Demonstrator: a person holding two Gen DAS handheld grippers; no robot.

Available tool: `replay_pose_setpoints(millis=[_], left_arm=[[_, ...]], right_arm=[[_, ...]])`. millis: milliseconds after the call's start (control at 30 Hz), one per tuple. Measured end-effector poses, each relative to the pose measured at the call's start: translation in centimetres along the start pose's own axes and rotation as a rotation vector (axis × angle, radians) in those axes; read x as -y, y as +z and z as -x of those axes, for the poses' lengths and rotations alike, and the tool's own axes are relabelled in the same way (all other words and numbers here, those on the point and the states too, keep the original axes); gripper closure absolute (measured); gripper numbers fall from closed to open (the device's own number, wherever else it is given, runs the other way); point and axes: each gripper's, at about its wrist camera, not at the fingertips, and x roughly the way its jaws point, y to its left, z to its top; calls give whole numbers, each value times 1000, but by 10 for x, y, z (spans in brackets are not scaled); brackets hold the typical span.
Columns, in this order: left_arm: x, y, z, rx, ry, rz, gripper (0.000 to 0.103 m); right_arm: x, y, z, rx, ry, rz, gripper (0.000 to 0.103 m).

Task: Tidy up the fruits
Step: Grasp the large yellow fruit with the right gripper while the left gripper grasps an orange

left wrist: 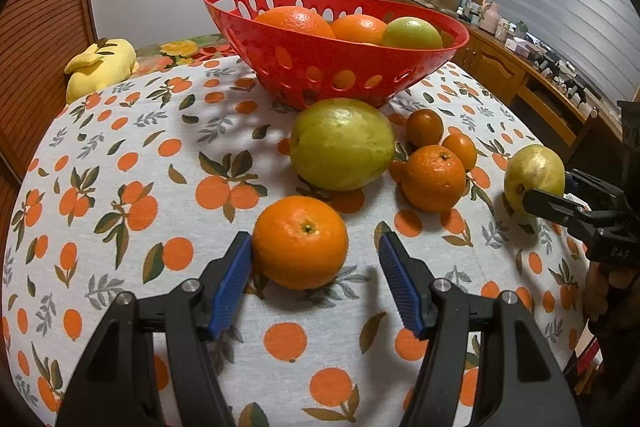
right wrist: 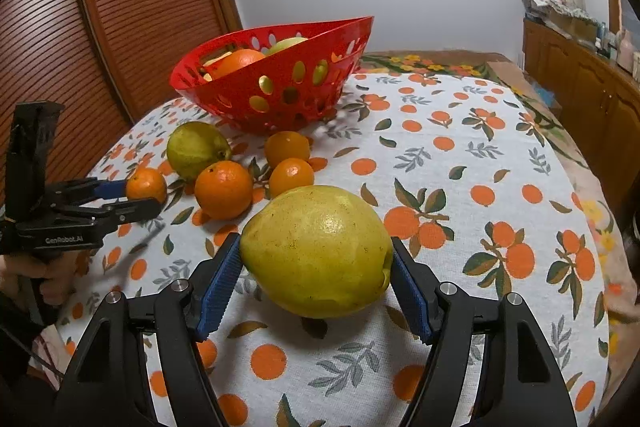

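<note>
While my left wrist view shows a yellow plush toy (left wrist: 100, 65) at the table's far left edge, my right view misses it. My left gripper (left wrist: 316, 267) stands spread around an orange (left wrist: 300, 241); one pad touches, the other stays clear. My right gripper (right wrist: 316, 275) pinches a yellow-green pear (right wrist: 316, 251) near the front edge. Beyond, on the orange-print tablecloth (right wrist: 460, 163), sits the red basket (right wrist: 272, 87); wooden cabinets (right wrist: 580, 79) line the right wall.

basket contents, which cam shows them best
Left wrist view: it looks over the basket rim at two oranges and a green fruit. Right wrist view sees the basket side-on, fruit mostly behind its wall.
</note>
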Motion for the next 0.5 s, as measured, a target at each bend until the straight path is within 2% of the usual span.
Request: replay_pose_setpoints(millis=[333,467,500], left_arm=[[-8,1,-5,-5,-15,37,40],[-9,1,-2,12,-6,41,58],[-9,1,-1,16,-4,43,58]], right_arm=[[-1,-1,-1,-4,8,5,30],[-1,-1,-1,-4,8,6,30],[-1,-1,-1,-4,8,6,30]])
